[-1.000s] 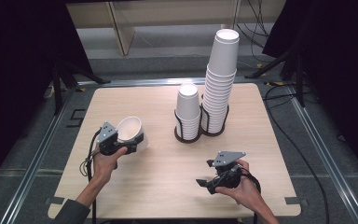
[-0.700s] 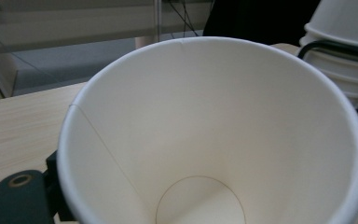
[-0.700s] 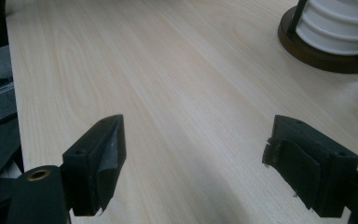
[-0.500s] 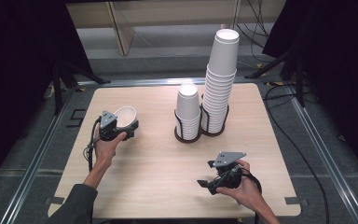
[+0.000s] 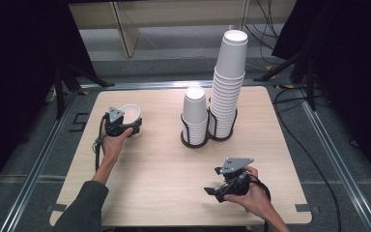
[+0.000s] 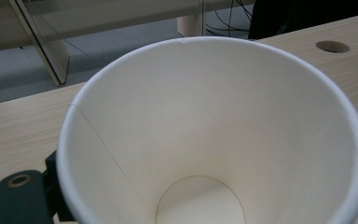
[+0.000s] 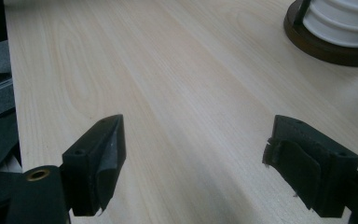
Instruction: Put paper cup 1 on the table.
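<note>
Left gripper (image 5: 131, 126), arm stretched forward, grips 1 paper cup (image 5: 129, 113); right gripper (image 7: 193, 163) rests low, gaping empty.

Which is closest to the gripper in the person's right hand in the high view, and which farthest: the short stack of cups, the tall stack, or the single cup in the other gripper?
From the right gripper:
1. Short stack of cups, mid-table in its holder.
2. Tall stack, just behind and right of it.
3. Single cup, far left, held in the left gripper.
</note>
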Demonstrator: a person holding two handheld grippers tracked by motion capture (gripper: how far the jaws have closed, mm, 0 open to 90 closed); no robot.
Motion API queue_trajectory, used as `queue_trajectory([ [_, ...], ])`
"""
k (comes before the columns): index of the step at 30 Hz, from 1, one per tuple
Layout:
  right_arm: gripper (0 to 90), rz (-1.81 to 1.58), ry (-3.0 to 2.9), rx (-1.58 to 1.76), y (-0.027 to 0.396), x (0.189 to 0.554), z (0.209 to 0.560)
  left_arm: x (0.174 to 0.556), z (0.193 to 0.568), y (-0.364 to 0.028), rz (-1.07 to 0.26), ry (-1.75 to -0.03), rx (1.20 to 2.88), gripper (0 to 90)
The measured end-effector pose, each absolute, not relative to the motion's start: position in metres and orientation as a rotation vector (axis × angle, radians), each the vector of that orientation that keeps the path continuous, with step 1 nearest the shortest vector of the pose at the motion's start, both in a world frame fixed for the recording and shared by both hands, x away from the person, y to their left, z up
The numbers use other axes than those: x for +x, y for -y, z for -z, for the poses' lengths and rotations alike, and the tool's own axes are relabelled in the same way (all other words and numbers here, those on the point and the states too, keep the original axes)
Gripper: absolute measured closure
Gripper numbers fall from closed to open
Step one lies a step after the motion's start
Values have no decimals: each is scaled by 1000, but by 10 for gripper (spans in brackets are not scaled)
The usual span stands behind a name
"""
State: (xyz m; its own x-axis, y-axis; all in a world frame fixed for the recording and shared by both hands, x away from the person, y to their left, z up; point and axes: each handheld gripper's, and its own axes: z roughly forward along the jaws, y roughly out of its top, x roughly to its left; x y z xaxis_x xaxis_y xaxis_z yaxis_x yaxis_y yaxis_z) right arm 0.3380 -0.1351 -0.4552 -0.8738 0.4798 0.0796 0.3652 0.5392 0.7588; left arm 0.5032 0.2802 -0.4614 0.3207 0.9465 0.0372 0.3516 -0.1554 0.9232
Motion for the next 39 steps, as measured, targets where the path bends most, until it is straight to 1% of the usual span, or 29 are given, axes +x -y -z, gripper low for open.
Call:
queue_trajectory([
  [12, 197, -1254, -2649, 729, 134, 337, 456, 513, 471, -279, -884, -1201, 1687, 107],
  [16, 197, -1256, -2651, 720, 134, 337, 456, 514, 474, -279, -864, -1198, 1684, 93],
  [22, 196, -1252, -2643, 714, 134, 337, 456, 513, 478, -280, -840, -1183, 1676, 107],
  [26, 196, -1252, -2644, 713, 134, 337, 456, 510, 480, -281, -840, -1173, 1716, 109],
  [39, 196, -1242, -2665, 716, 132, 335, 458, 500, 483, -280, -778, -1163, 1737, 132],
])
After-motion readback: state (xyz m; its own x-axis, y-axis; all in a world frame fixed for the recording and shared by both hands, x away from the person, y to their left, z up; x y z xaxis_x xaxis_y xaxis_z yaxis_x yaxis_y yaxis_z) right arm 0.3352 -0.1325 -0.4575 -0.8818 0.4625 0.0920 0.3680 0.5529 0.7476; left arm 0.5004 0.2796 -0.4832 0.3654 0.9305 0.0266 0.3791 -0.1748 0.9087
